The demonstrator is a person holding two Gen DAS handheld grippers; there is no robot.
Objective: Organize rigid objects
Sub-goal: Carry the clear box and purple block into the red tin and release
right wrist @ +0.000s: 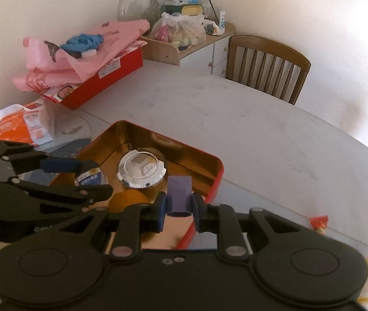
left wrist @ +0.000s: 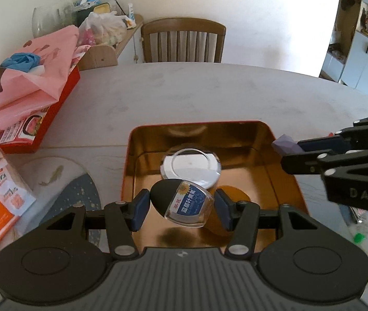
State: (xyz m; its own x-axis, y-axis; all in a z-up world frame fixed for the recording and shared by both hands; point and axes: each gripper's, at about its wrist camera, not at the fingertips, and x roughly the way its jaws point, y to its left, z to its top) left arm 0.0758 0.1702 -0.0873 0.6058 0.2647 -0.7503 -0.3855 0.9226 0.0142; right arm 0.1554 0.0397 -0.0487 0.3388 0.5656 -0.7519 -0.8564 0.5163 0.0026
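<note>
Table (left wrist: 209,98) surface is carrying a red tin (left wrist: 266,127) with a gold inside, sitting open at the near middle, and both grippers are hovering over it with loads, so the step in hand looks like dropping each piece into the tin. Inside, a clear round jar with a white lid (left wrist: 191,165) is standing at about twelve o'clock from the left gripper (left wrist: 182,207), and an orange disc (left wrist: 233,194) is lying at about four o'clock from that jar. Left gripper is clamping a small clear bottle with a black cap (left wrist: 184,204), tilted, cap toward nine o'clock, hanging over the tin's near floor. Right gripper (right wrist: 179,207) is pinching a small purple block (right wrist: 179,194) above the tin's wall at three o'clock. Doing this well probably means lowering each piece onto bare gold floor, keeping clear of the jar and the disc, bringing the block inward past the rim before letting go, and keeping the two tools apart.
</note>
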